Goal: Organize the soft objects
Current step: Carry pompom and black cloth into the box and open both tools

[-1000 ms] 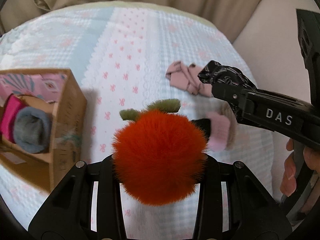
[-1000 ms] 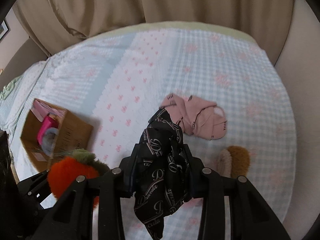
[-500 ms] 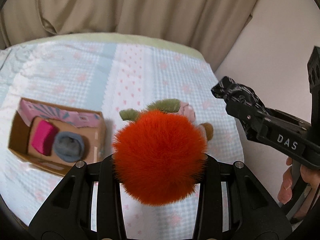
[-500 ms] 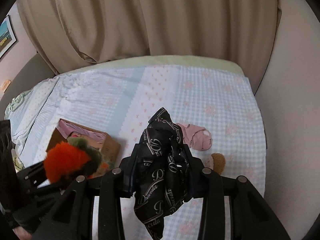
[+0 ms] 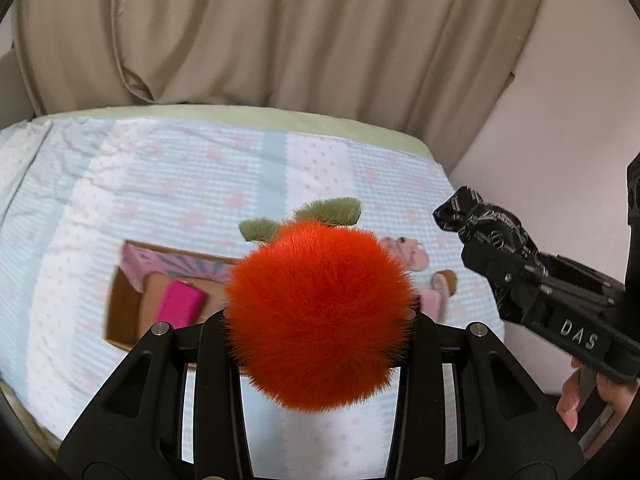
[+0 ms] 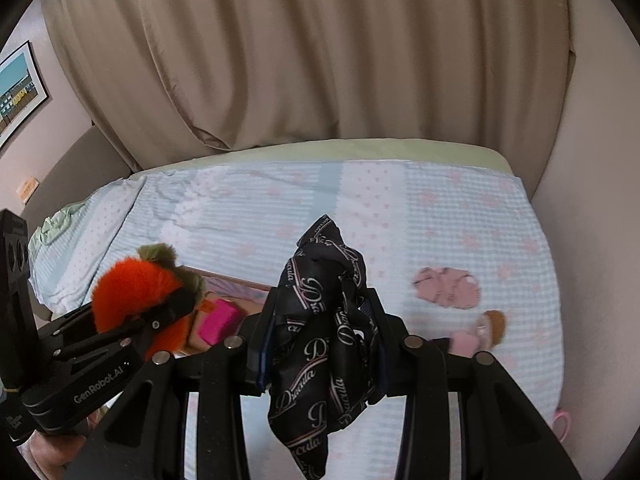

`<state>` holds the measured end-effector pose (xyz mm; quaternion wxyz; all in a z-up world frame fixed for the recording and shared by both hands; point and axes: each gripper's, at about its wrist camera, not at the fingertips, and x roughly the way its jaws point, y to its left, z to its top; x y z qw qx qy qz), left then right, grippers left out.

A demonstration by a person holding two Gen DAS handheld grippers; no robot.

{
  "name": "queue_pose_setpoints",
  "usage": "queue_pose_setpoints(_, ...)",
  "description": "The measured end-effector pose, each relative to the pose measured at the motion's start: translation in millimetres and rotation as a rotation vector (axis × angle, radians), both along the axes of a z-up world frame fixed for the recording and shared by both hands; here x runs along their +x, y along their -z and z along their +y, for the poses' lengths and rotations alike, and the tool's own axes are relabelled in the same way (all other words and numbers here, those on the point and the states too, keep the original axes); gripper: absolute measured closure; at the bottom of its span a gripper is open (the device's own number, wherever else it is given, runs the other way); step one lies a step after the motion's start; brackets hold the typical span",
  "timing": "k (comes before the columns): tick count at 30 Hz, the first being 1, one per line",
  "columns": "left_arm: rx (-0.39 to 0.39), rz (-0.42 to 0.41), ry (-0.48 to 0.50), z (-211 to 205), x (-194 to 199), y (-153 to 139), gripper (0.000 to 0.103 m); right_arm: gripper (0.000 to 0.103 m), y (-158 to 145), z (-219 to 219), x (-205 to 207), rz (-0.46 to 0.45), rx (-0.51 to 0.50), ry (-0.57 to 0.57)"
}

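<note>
Covering bed (image 6: 460,216): blue-pink quilt; beige curtain (image 6: 320,60) behind; box (image 5: 124,308) on quilt.

Both grippers are raised above the bed (image 6: 460,216), side by side: the left gripper (image 5: 320,316) clamps the plush fruit (image 5: 320,312), the right gripper (image 6: 320,340) clamps the scarf (image 6: 324,320), which hangs down between its fingers. A cardboard box (image 5: 124,308) sits on the bed below and behind the plush fruit, with a folded cloth (image 5: 178,304) in it. Right of the box, on the bed, lie a crumpled garment (image 6: 446,292) and, nearer, a slipper (image 6: 482,330). Curtains (image 6: 320,60) hang behind the bed.
</note>
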<state>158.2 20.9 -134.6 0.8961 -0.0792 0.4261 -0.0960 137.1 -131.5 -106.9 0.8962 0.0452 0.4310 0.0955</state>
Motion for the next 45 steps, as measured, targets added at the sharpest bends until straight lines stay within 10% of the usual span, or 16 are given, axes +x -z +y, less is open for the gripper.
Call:
queue_pose_setpoints(18,0.076,0.154,0.063,168.2,54.0,69.6,0.070,0.067,76.4,153.1,33.5,0.174,0.033,0.109)
queue_pose_setpoints(45,0.172,0.495,0.226,116.1,104.2,259.2,0.070,0.067,245.7,141.2,136.5,0.589,0.153,0.150)
